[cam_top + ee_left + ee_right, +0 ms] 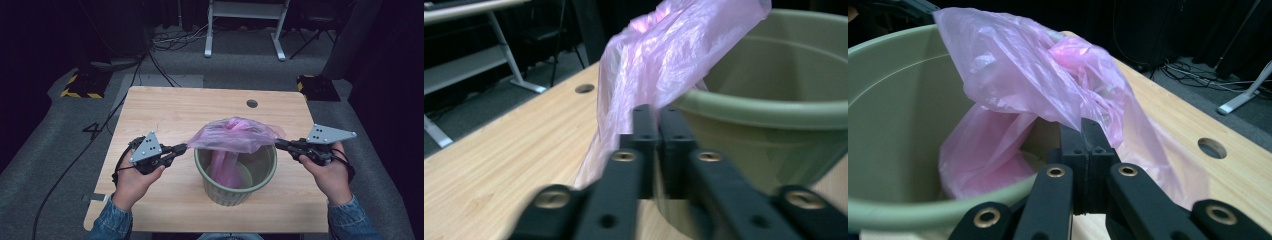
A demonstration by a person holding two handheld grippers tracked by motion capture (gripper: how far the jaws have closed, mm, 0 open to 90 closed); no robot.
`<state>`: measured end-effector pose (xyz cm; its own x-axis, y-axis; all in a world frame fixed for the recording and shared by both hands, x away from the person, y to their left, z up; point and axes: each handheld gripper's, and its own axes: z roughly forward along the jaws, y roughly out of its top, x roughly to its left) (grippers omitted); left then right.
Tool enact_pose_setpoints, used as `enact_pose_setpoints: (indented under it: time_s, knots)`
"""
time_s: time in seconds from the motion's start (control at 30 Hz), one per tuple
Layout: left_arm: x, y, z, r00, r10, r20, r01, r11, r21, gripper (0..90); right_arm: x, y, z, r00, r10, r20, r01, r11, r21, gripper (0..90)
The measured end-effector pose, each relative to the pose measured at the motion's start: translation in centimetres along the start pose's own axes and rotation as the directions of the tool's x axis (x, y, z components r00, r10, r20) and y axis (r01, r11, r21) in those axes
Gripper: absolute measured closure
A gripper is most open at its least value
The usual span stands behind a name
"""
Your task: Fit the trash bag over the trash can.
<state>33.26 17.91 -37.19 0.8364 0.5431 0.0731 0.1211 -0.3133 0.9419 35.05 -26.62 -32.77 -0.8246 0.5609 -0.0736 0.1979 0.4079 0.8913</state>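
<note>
Each hand holds a gripper at the bin [235, 192] on the wooden table [165, 112]: the left gripper [184, 147] and right gripper [278, 144] are both clamped on the pink bag [232, 135], stretched over the bin's mouth. Beyond lie grey carpet, cables [170, 40] and a white frame [245, 20] against dark walls.
</note>
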Motion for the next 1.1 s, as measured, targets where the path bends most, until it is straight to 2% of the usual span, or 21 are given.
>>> enact_pose_setpoints:
  time_s: [0.27, 0.4, 0.53, 0.67, 0.8, 0.87, 0.9, 0.93, 0.97, 1.0, 1.03, 1.1]
  knots:
    - [-1.3, -0.9, -0.8, 0.9964, 0.026, 0.080, -0.025, 0.9997, -0.004, 90.0, 2.5, -2.0, -2.2, 0.9991, 0.000, -0.042, 0.000, 1.000, 0.017, 90.0]
    - [-2.1, -1.7, -1.1, 0.9893, 0.023, 0.144, -0.022, 0.9997, -0.009, 90.0, 3.6, -3.6, -3.1, 0.9966, 0.023, -0.079, -0.021, 0.999, 0.026, 90.0]
    - [-2.6, -2.4, -1.0, 0.9819, 0.026, 0.188, -0.027, 0.9996, -0.001, 90.0, 4.9, -4.8, -3.6, 0.9932, 0.033, -0.112, -0.029, 0.999, 0.037, 90.0]
    - [-3.0, -3.0, -0.7, 0.9717, 0.033, 0.234, -0.038, 0.9991, 0.017, 90.0, 6.2, -5.6, -3.6, 0.9901, 0.018, -0.139, -0.010, 0.998, 0.061, 90.0]
    - [-3.3, -3.8, -0.2, 0.9562, 0.009, 0.292, -0.019, 0.9993, 0.032, 90.0, 6.8, -6.6, -2.8, 0.9828, 0.042, -0.180, -0.027, 0.996, 0.084, 90.0]
    - [-3.5, -4.1, 0.1, 0.9496, 0.012, 0.313, -0.029, 0.9983, 0.051, 90.0, 6.9, -7.1, -2.4, 0.9796, 0.056, -0.193, -0.039, 0.995, 0.093, 90.0]
    - [-3.6, -4.2, 0.2, 0.9489, 0.012, 0.315, -0.034, 0.9973, 0.065, 90.0, 7.0, -7.3, -2.2, 0.9779, 0.063, -0.199, -0.043, 0.994, 0.103, 90.0]
    - [-3.7, -4.4, 0.3, 0.9515, 0.015, 0.307, -0.045, 0.9950, 0.089, 90.0, 7.1, -7.6, -1.9, 0.9769, 0.065, -0.204, -0.042, 0.993, 0.114, 90.0]
    - [-3.6, -4.6, 0.5, 0.9595, 0.034, 0.280, -0.072, 0.9890, 0.129, 90.0, 7.2, -7.8, -1.7, 0.9788, 0.063, -0.195, -0.035, 0.990, 0.140, 90.0]
    - [-3.5, -5.0, 0.6, 0.9638, 0.032, 0.265, -0.075, 0.9853, 0.154, 90.0, 7.2, -8.2, -1.5, 0.9853, 0.049, -0.164, -0.020, 0.984, 0.176, 90.0]
    - [-3.2, -5.4, 0.8, 0.9643, 0.013, 0.264, -0.056, 0.9857, 0.159, 90.0, 7.0, -8.7, -1.3, 0.9872, 0.052, -0.151, -0.022, 0.980, 0.195, 90.0]
    - [-2.5, -6.4, 1.0, 0.9673, -0.019, 0.253, -0.026, 0.9849, 0.171, 90.0, 6.5, -9.6, -1.0, 0.9845, 0.093, -0.149, -0.061, 0.977, 0.206, 90.0]
